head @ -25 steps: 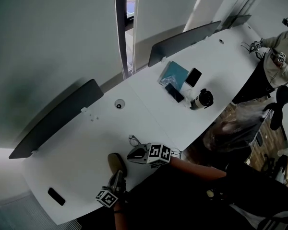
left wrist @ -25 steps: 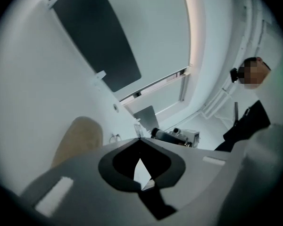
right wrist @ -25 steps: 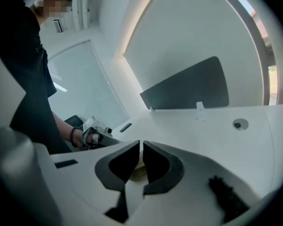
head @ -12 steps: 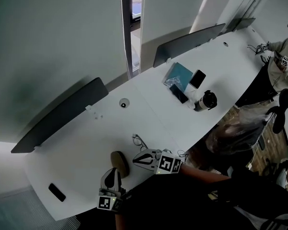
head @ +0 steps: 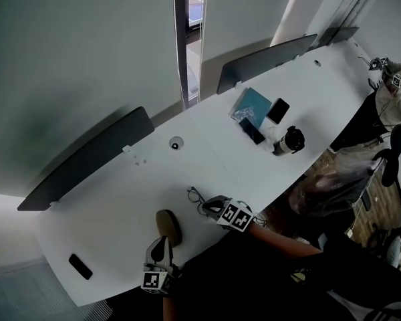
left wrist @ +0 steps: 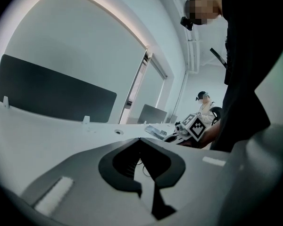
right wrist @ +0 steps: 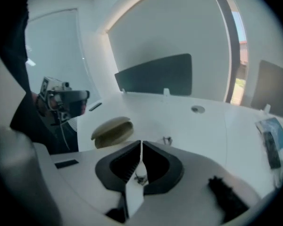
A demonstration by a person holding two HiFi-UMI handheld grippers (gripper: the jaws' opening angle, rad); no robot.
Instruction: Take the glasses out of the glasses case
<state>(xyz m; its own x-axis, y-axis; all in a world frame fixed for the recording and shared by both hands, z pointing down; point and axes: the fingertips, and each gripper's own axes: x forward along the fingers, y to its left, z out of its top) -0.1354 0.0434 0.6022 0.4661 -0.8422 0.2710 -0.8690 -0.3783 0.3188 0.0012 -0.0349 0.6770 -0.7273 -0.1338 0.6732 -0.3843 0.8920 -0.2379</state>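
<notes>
I read this as the last stretch of the job. The thin wire-framed glasses (head: 194, 194) are already out and lie on the long white desk (head: 120, 199), near the olive-tan oval clamshell glasses case (head: 168, 227) but apart from it. In the right gripper view the glasses case (right wrist: 112, 130) sits ajar, and I see nothing inside it.

My right gripper (head: 209, 204) is at the glasses, its jaws pressed together. In its own view (right wrist: 141, 142) a fine dark wire runs between the pads. I take that for a temple arm, with the rest of the glasses (right wrist: 167, 139) just past the tips.

My left gripper (head: 162, 241) is just beside the case near the desk edge. Its jaws (left wrist: 140, 139) are closed flat on nothing.

Next I judge the frame needs settling flat on the desk, well clear of the case. Then I open the right jaws gently, because a pinch on wire this thin could bend or snag it.
</notes>
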